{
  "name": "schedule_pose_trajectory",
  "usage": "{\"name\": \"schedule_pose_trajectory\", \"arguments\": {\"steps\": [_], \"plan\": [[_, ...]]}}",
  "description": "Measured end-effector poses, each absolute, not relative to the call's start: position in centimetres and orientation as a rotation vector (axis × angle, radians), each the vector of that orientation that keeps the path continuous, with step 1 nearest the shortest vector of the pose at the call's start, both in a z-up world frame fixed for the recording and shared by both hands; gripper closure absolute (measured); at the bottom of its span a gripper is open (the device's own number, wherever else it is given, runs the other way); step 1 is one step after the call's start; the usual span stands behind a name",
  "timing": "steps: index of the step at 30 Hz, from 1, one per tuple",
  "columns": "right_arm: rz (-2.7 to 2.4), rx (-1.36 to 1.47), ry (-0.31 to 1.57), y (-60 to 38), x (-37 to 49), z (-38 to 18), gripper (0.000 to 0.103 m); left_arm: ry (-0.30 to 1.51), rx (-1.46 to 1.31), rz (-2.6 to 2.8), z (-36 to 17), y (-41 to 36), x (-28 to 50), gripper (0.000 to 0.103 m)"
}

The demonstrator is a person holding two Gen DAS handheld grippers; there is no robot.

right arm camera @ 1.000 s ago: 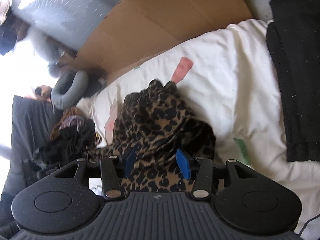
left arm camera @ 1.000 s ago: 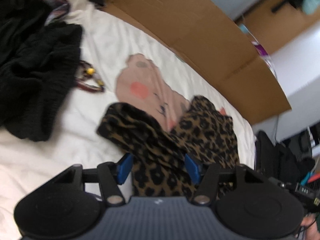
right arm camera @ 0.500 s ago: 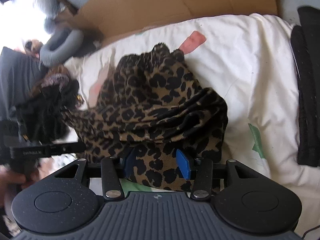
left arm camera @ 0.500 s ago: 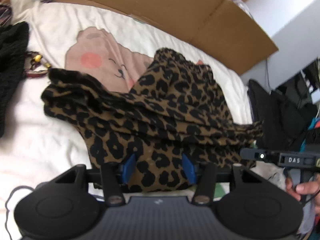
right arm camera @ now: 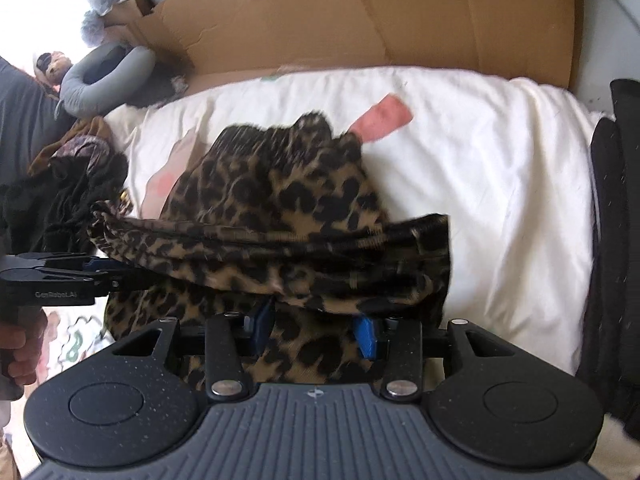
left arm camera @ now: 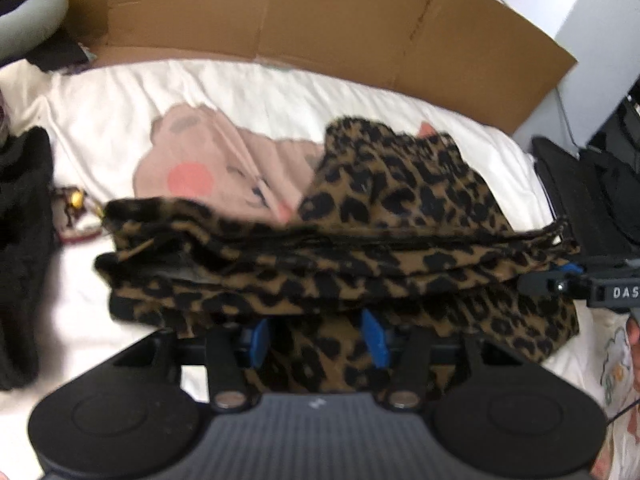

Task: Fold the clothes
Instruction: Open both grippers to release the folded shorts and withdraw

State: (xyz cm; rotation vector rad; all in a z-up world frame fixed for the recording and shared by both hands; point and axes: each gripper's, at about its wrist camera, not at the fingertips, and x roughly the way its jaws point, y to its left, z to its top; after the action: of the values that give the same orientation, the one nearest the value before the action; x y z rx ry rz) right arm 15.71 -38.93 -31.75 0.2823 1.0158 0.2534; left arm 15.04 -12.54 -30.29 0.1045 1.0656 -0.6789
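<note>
Leopard-print fabric fills the middle of both wrist views: a leopard-print garment (left arm camera: 392, 200) lies bunched on the white bedsheet (left arm camera: 248, 92), its near edge lifted into a thick, layered band that stretches across between the two grippers. In the left wrist view the left gripper (left arm camera: 318, 338) has the cloth running between its blue pads (left arm camera: 376, 338); its jaws have just been closing further, and the pads press in on the fabric, so it is grasping the garment. The right gripper (right arm camera: 316, 332) likewise has leopard cloth gathered between its blue pads (right arm camera: 366, 340) and is clamped on it. Each gripper also shows in the other's view, at the far end of the raised band, with a person's hand (right arm camera: 18, 354) wrapped around the left one's handle.

Partly under the garment, toward the far side, lies a pink cloth with a bear face (left arm camera: 208, 164). A dark knitted garment (left arm camera: 22, 248) sits at the left edge of the bed, with a small beaded trinket (left arm camera: 76, 204) just beside it. Flattened brown cardboard (left arm camera: 304, 16) stands along the far edge of the bed, and a grey neck pillow (right arm camera: 108, 76) rests near its left end. More black clothing (right arm camera: 616, 220) lies along the bed's right side.
</note>
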Motion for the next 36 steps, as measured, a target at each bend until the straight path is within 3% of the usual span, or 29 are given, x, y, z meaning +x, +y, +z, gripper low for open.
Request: {"name": "schedule_pose_trajectory", "arguments": {"steps": [21,24,28,29,30,32,36], "plan": [[0.118,0.264,0.943,-42.9,17.8,-31.2,0.054,0.943,0.068,-0.506,-29.1,-8.3,21.0,0.051],[0.128,0.254,0.959,-42.7,18.3,-31.8,0.066,0.949,0.067,-0.49,-29.7,-8.1,21.9,0.051],[0.128,0.229,0.96,-42.7,18.4,-31.9,0.096,0.961,0.065,-0.495,-30.5,-8.1,22.7,0.053],[0.132,0.222,0.955,-42.8,18.4,-31.8,0.097,0.969,0.064,-0.497,-30.8,-8.2,22.8,0.058],[0.135,0.215,0.951,-42.8,18.4,-31.7,0.1,0.971,0.065,-0.498,-30.9,-8.2,22.8,0.072],[0.135,0.202,0.941,-42.8,18.3,-31.4,0.101,0.964,0.071,-0.494,-31.0,-8.3,22.8,0.089],[0.119,0.194,0.922,-42.8,18.1,-31.1,0.102,0.922,0.098,-0.503,-30.4,-8.6,22.5,0.097]]}}
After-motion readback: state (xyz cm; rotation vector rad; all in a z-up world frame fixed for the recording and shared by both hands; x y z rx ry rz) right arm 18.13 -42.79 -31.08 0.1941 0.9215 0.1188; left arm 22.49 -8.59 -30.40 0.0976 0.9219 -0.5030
